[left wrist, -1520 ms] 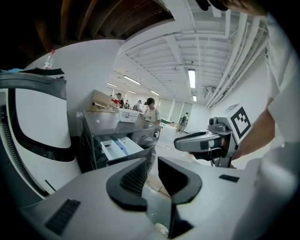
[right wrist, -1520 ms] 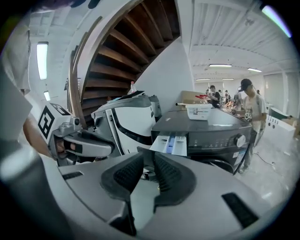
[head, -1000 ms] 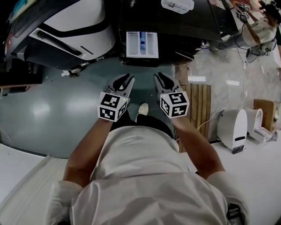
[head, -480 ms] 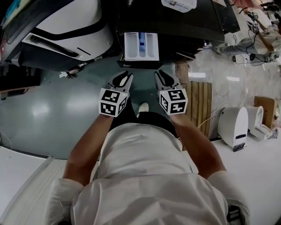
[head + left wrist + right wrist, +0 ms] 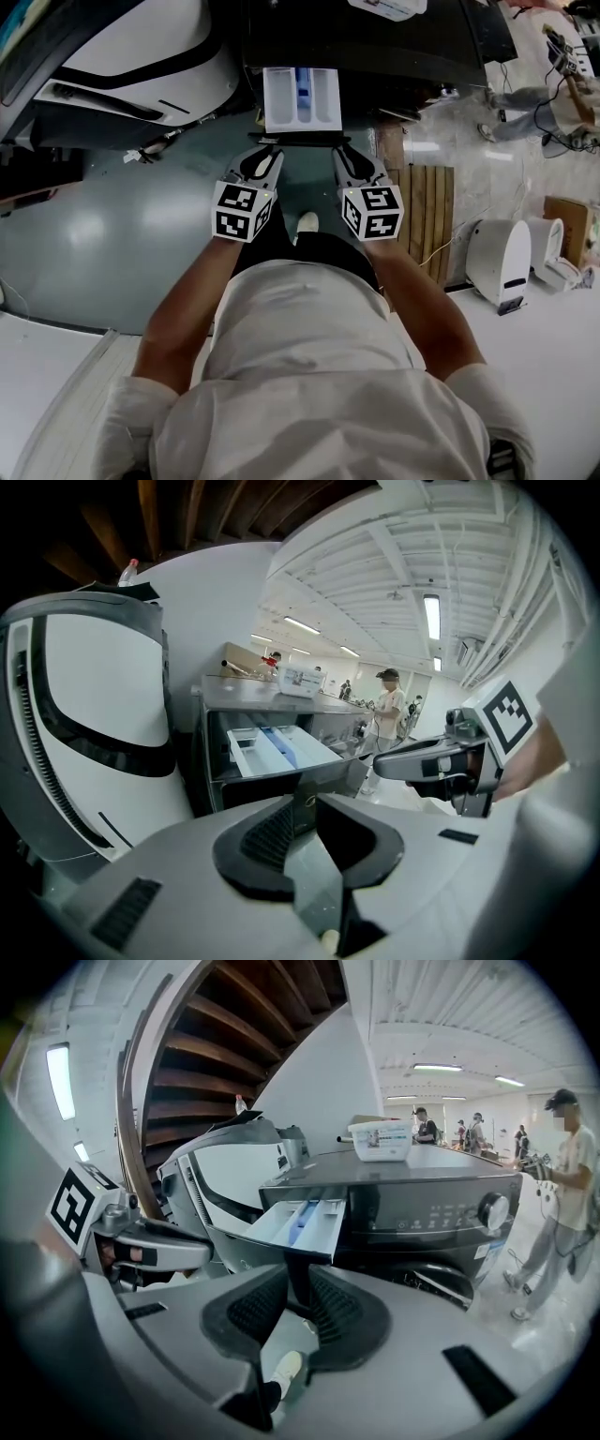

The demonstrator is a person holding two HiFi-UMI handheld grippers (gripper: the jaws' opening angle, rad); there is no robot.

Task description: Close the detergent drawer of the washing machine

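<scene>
The white detergent drawer [image 5: 300, 97] with a blue middle compartment stands pulled out of the dark washing machine [image 5: 384, 47]. My left gripper [image 5: 265, 156] and right gripper [image 5: 346, 155] are side by side just below the drawer's front edge, tips close to it; contact cannot be told. Both are shut with nothing between their pads. In the left gripper view the drawer [image 5: 277, 747] lies ahead of my left gripper [image 5: 306, 802]. The right gripper view has the drawer [image 5: 302, 1222] straight above my right gripper [image 5: 298, 1279].
A large white and black curved machine [image 5: 141, 66] stands left of the washer. A wooden slat board [image 5: 422, 216] and a white appliance [image 5: 497, 267] lie on the floor to the right. A white tub [image 5: 380, 1140] rests on the washer. A person [image 5: 562, 1185] stands at the right.
Both grippers have moved forward toward the washer, from a gap below the drawer to right at its front edge. The drawer is still out.
</scene>
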